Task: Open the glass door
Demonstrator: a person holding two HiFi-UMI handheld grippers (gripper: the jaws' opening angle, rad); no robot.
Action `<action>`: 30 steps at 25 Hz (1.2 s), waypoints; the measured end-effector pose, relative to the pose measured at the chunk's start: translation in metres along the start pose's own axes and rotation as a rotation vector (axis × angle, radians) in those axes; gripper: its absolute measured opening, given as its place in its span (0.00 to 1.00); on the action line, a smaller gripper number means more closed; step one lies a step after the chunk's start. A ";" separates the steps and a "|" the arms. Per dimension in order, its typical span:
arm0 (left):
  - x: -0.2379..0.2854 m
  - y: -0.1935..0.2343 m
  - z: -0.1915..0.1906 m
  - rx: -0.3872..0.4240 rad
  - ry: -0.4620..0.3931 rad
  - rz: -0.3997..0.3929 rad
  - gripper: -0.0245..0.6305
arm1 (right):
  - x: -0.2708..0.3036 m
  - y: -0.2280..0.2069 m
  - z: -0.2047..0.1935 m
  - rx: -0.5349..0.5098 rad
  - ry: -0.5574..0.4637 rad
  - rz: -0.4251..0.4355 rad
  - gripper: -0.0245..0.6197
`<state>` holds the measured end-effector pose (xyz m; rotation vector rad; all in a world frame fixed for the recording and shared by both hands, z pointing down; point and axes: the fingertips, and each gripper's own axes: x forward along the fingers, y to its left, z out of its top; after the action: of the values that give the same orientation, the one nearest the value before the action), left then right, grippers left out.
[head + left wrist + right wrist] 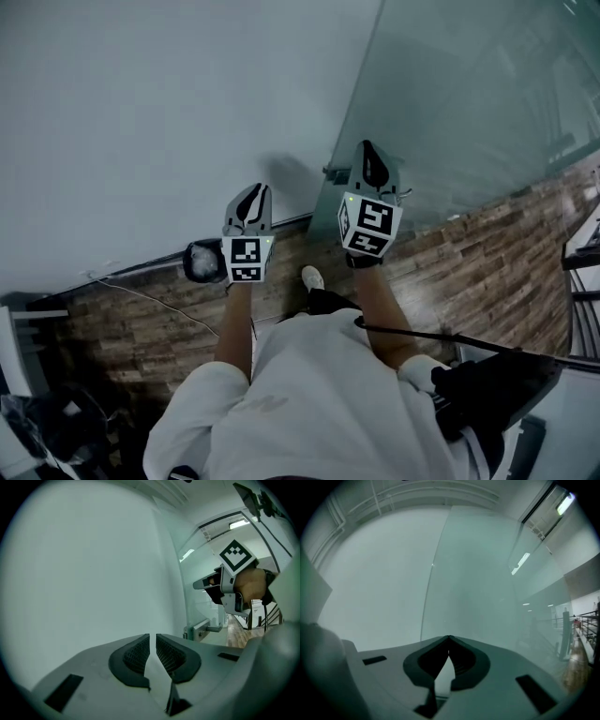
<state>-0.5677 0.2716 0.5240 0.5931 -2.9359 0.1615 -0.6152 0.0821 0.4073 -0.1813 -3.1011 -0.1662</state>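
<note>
The glass door (469,103) stands at the upper right, and its edge meets the white wall (169,112). A metal handle fitting (208,629) sits on that edge, low in the left gripper view. My right gripper (368,150) is held level close in front of the door's edge, near the fitting (333,172). In the right gripper view its fingertips (449,637) touch, shut on nothing, facing the pane (487,588). My left gripper (255,190) points at the wall, left of the door. A narrow slit shows between its tips (153,635), with nothing in it. The right gripper (206,584) shows to its right.
A wood-plank floor (469,272) runs below. A black round object (202,261) and a thin cable (141,295) lie along the wall's foot at the left. A dark railing (581,253) stands at the far right, and the person's white shirt fills the bottom.
</note>
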 end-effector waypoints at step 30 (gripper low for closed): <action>0.054 -0.179 0.036 -0.013 -0.068 -0.602 0.11 | -0.081 -0.066 -0.091 0.112 0.169 0.003 0.04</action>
<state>-0.5512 0.0822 0.5106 1.4567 -2.6641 0.0528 -0.5401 -0.0024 0.4875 -0.1594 -2.9311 -0.0074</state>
